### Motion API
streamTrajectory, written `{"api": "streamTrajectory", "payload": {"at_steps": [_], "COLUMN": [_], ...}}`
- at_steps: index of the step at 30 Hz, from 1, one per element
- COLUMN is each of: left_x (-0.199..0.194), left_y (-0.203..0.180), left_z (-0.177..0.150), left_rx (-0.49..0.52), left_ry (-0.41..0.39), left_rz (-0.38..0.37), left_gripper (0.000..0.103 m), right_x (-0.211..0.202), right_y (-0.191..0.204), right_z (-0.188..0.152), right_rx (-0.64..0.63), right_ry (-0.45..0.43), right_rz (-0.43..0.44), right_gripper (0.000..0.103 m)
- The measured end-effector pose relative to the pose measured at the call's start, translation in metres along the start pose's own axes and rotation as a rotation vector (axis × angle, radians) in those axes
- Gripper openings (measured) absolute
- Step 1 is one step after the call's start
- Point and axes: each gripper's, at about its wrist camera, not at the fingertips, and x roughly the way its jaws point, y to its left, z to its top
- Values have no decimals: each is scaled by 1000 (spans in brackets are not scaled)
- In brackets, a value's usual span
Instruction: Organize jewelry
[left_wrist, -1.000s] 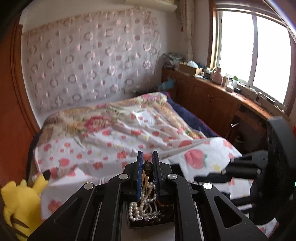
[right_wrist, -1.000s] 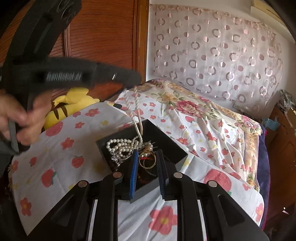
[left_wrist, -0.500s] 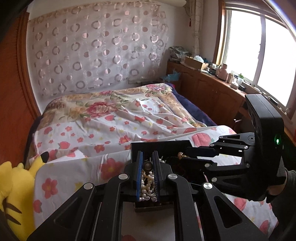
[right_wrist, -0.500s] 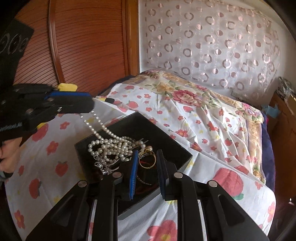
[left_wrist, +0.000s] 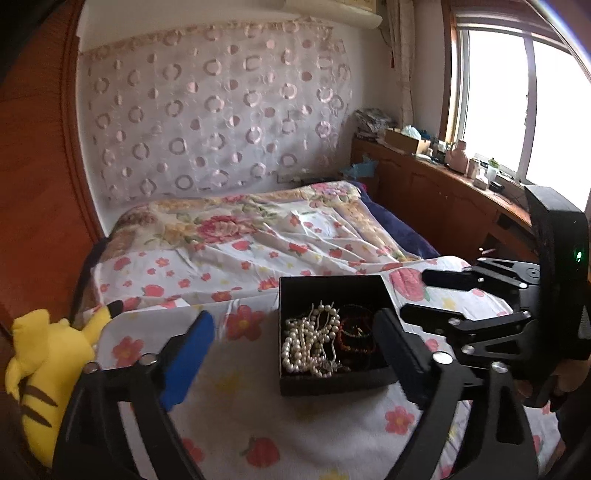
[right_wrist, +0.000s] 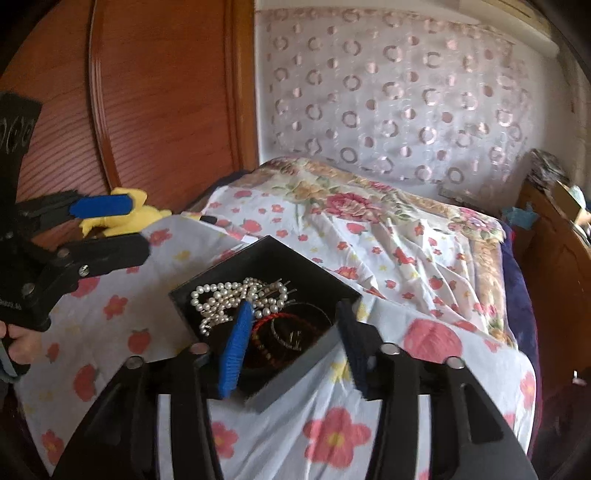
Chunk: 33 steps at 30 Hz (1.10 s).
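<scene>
Jewelry: a pearl necklace (left_wrist: 308, 341) lies heaped in the left part of a black box (left_wrist: 334, 384); dark red bead bracelets (left_wrist: 356, 334) lie in its right part; a thin ring-like band (right_wrist: 286, 334) lies among them in the right wrist view
Box: open-topped; it sits on the near end of a flowered bedsheet (left_wrist: 236, 410); nothing holds it
Left gripper (left_wrist: 295, 343): its jaws have just been opening and stand wide apart; the blue pad (left_wrist: 188, 363) is left of the box and the dark finger (left_wrist: 400, 354) is at the box's right wall; the pearls lie free between and beyond them; nothing is gripped; in the right wrist view it sits at the far left (right_wrist: 122, 229), clear of the box
Right gripper (right_wrist: 293, 341): its jaws have just been opening; the blue pad (right_wrist: 236, 350) is over the box interior beside the pearls, the other finger (right_wrist: 354, 343) at the box's right corner; whether either touches the box cannot be told; no jewelry is pinched
Hand: part of a hand (right_wrist: 20, 345) grips the left tool's handle
Soft toy: a yellow plush (left_wrist: 40, 373) lies at the left edge of the bed beside a wooden panel (right_wrist: 166, 92)
Far side: a curtain with circles (left_wrist: 214, 122) hangs behind the bed; a window (left_wrist: 517, 96) is at the right
</scene>
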Motion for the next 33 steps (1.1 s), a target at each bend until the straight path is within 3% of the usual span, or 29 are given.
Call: {"api": "streamTrajectory", "payload": {"at_steps": [2, 6, 23, 33], "left_x": [-14, -42, -138, -176], "left_y": [-4, -12, -57, -73], "left_z": [-6, -15, -61, -80], "left_rx": [2, -3, -39, -71], "left_ry": [-19, -46, -124, -154], "left_rz": [19, 53, 127, 135], "left_gripper": [96, 96, 96, 96], "right_x": [-16, -50, -176, -210], "right_y": [2, 7, 39, 56], "right_z": [-5, -18, -74, -106], "right_rx": [15, 61, 226, 230], "right_ry": [-27, -83, -237, -267], "right_rz": [-20, -55, -241, -253], "right_gripper": [80, 101, 101, 101]}}
